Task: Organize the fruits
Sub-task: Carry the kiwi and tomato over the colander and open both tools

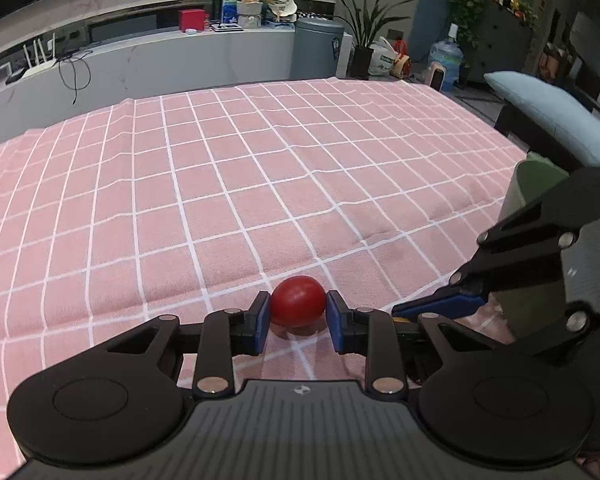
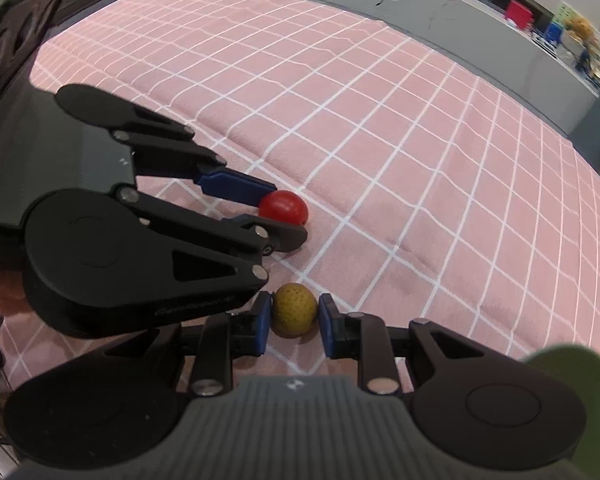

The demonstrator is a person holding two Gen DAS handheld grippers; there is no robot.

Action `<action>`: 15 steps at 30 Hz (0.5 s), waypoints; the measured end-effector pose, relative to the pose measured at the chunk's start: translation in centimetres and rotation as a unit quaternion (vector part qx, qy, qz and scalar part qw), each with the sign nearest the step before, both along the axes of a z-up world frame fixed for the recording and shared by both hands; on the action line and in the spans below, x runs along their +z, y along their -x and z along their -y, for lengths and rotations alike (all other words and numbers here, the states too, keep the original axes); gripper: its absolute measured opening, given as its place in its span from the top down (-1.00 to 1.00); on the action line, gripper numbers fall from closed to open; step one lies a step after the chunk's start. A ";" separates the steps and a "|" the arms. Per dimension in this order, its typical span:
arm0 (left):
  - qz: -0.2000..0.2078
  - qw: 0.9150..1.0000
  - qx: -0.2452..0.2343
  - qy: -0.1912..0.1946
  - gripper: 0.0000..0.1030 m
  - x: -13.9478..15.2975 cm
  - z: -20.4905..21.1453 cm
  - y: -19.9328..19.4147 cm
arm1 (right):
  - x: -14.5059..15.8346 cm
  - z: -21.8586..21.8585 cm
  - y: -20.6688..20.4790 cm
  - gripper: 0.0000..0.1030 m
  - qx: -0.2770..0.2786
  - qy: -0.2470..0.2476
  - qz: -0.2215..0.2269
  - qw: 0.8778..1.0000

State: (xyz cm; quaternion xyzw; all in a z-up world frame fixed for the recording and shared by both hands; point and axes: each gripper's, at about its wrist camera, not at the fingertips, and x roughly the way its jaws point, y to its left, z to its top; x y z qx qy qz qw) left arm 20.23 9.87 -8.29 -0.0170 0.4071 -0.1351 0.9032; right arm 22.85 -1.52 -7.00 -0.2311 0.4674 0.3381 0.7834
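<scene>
Both grippers are down low on the pink checked cloth [image 1: 260, 168], side by side at the near edge, each with a small fruit sitting squarely between its blue pads. The left gripper [image 1: 298, 314] frames the red fruit [image 1: 298, 301]: in its own camera the pads stand at the fruit's left and right flanks, touching or a hair off, and I cannot tell whether they are truly pressing yet; the fruit looks to be resting on the cloth, with a shadow beneath it. The fruit is slightly oval, its longer axis running across from pad to pad, so the jaws would close along its length. From the right wrist view the same red fruit [image 2: 283, 207] pokes out past the left gripper's fingertips, toward the far side. The right gripper [image 2: 294, 316] brackets the yellow-green speckled fruit [image 2: 294, 311], the left pad against it and a thin gap showing at the right pad, so those jaws look spread just wider than the fruit. That one sits nearer and to the right of the red. Each fruit lies dead ahead of its own jaws, so no reaching across looks needed. A green container [image 1: 536, 188] stands just right of the grippers, probably where the fruit is meant to go.
</scene>
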 end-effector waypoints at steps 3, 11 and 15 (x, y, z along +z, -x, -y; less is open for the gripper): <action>0.001 1.000 0.013 0.006 0.37 0.6 0.1 0.7 | 0.0 0.2 0.8 0.60 -0.009 0.000 0.007 1.000; 0.001 0.999 0.034 0.009 0.37 3.0 -0.1 3.7 | 2.4 1.6 3.9 0.60 -0.016 -0.032 0.041 0.998; 0.004 0.999 0.046 0.022 0.37 4.1 0.0 5.5 | 4.1 2.5 5.9 0.60 -0.018 -0.056 0.067 0.996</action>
